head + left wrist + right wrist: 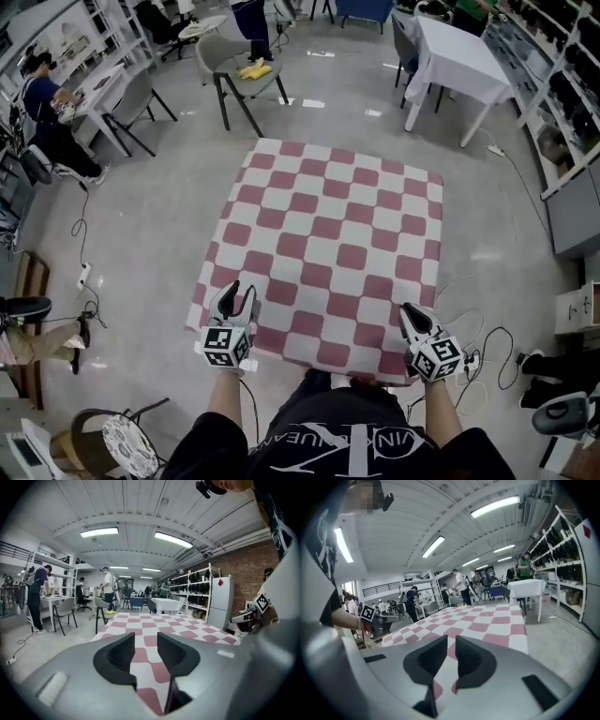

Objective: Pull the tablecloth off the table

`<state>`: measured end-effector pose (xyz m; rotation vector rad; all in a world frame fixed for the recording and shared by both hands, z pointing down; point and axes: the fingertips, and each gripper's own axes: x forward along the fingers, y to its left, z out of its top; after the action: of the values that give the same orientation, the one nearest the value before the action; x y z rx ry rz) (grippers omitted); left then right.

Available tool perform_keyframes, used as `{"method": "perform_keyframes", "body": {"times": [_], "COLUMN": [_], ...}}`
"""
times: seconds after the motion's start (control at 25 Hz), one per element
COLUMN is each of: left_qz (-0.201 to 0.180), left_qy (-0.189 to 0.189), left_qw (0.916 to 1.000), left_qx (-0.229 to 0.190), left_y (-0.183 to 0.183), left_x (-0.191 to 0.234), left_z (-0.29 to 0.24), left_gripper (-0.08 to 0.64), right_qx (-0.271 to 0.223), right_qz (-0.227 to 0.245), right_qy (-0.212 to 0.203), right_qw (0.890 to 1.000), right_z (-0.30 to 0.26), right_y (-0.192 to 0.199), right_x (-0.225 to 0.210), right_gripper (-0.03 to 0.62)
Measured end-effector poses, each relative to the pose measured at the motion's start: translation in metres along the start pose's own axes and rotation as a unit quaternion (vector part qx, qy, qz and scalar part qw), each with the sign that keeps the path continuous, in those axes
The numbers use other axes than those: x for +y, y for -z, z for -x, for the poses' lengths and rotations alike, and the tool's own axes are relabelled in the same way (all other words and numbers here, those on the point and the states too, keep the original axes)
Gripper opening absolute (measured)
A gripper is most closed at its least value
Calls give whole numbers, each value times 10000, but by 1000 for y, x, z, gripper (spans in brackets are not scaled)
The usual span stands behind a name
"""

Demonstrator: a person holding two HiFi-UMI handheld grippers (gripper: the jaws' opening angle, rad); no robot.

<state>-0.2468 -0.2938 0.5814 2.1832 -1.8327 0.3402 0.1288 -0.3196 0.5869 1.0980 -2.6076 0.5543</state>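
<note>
Pinching tablecloth (337,234): right gripper (414,317), clamped

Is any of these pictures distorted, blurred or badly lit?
Head view: sharp and evenly lit, with pale lamp reflections on the floor; the tablecloth edges bow slightly. Left gripper view: strong fisheye, black corners, bright ceiling lights without heavy glare. Right gripper view: same fisheye, so the straight shelves lean and curve.
</note>
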Motion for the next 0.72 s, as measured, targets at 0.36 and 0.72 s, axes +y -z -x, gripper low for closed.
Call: {"method": "perform_keyframes", "body": {"times": [0.36, 0.72], "left_qz": [-181, -114], "left_qy": [434, 511], "left_qw": [9988, 9983], "left_qx": [106, 258], "left_y": [-2, 6], "left_x": [32, 41], "left_z": [-25, -50], "left_gripper": [135, 143], "right_qx": [278, 984], "right_qz": [243, 620], "right_qy": [392, 208], "right_qw": [9986, 9930], "right_z": [-19, -51], "right_y": [0, -3], "right_x": [-7, -48], "right_gripper": [22, 218]}}
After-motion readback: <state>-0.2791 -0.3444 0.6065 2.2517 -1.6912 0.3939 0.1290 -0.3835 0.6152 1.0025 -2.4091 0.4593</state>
